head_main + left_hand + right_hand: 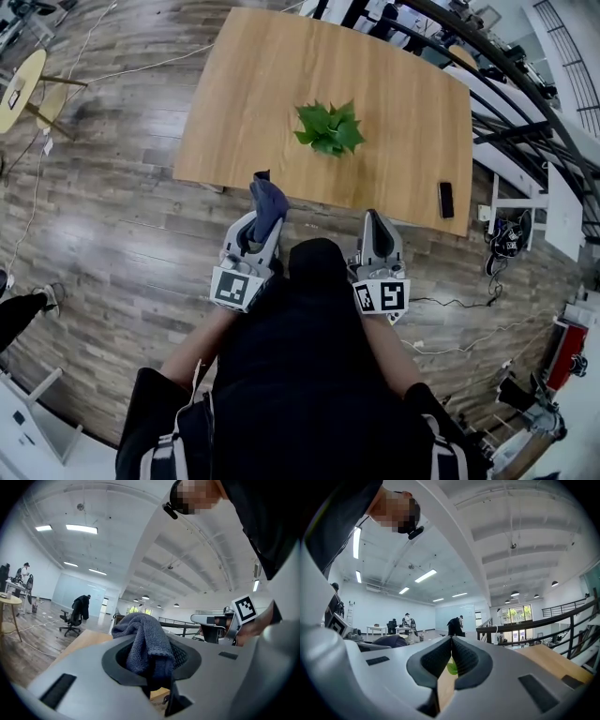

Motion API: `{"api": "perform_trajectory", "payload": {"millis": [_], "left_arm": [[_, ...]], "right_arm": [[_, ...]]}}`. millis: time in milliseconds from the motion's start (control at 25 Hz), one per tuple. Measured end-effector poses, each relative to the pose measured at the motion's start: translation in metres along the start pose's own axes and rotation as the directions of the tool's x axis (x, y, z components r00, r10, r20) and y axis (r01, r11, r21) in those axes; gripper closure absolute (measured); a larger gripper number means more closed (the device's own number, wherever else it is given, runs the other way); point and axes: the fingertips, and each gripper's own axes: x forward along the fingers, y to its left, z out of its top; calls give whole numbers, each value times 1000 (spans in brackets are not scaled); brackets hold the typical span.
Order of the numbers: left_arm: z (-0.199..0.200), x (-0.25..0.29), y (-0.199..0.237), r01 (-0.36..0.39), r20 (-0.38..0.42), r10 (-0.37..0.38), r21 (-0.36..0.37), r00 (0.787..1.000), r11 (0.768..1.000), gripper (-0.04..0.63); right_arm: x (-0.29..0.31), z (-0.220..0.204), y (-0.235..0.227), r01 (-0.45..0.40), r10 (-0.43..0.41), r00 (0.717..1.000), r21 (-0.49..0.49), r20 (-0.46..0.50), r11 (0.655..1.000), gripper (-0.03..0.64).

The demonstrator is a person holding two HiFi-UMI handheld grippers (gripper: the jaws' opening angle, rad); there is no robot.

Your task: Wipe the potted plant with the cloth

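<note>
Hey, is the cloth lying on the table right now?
No, the cloth is pinched in the left tongs, held up off the table.

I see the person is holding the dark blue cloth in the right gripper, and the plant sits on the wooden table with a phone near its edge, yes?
Not quite: the cloth is in the left gripper, as the left gripper view shows; the right gripper has its fingers shut on nothing. The plant does sit on the wooden table, the phone near its edge.
</note>
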Motion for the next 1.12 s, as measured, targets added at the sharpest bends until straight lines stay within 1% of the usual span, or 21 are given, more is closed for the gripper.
{"api": "perform_trajectory", "payload": {"millis": [120, 200, 280, 440, 640, 760, 840, 920, 1000, 1120], "left_arm": [[2, 1, 4, 10, 27, -9, -40, 1000, 999, 482], [2, 2, 1, 26, 45, -25, -20, 999, 999, 482], [-2, 5, -4, 40, 34, -40, 5, 999, 999, 482], [-28, 24, -4, 38, -42, -37, 30, 998, 999, 482], [-52, 48, 15, -13, -88, 15, 28, 996, 1000, 482], [-77, 62, 24, -28, -167, 42, 82, 985, 996, 482], [-97, 71, 30, -27, -228, 51, 106, 972, 994, 482], [-113, 78, 36, -28, -265, 58, 115, 962, 993, 482], [-121, 88, 42, -51, -286, 81, 110, 955, 993, 481], [-132, 101, 47, -100, -317, 109, 43, 942, 994, 482]], "right_arm": [[11, -11, 4, -25, 25, 1000, 0, -12, 1000, 598], [15, -20, 5, -41, 41, 999, 5, -29, 999, 598], [17, -28, 2, -49, 49, 998, 15, -42, 999, 598], [19, -38, -11, -50, 51, 997, 31, -57, 998, 598], [22, -58, -29, -74, 76, 995, 30, -65, 997, 598], [27, -83, -46, -83, 83, 992, 8, -97, 997, 598], [32, -109, -61, -64, 64, 987, 0, -150, 998, 597], [39, -136, -73, -65, 67, 977, 17, -203, 998, 597], [49, -155, -81, -88, 94, 970, 39, -224, 995, 597], [61, -174, -91, -123, 137, 963, 73, -230, 990, 589]]}}
